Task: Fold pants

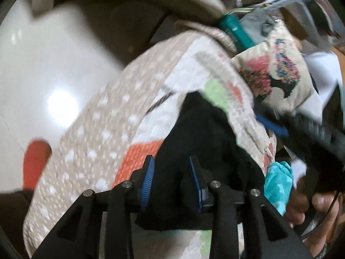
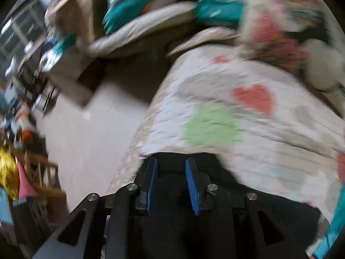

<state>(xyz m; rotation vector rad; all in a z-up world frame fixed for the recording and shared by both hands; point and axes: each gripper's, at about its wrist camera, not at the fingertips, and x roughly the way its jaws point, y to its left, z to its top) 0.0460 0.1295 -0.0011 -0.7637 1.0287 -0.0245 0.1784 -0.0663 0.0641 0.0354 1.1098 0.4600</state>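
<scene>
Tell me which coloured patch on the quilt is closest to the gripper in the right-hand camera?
The light green patch, just beyond the right gripper. The coral heart lies farther off, up and to the right.

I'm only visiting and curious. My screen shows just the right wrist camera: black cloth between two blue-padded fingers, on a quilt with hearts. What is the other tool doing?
Observer: The left gripper has the black pants filling the gap between its fingers too. I cannot tell whether it pinches them.
Operator: Is somebody holding these tools?
Observer: Yes. A bare hand at the lower right of the left wrist view is wrapped round a dark handle.
Operator: Anything on the ground there?
Observer: A red-orange object, too blurred to name, is on the glossy white floor left of the quilt.
</scene>
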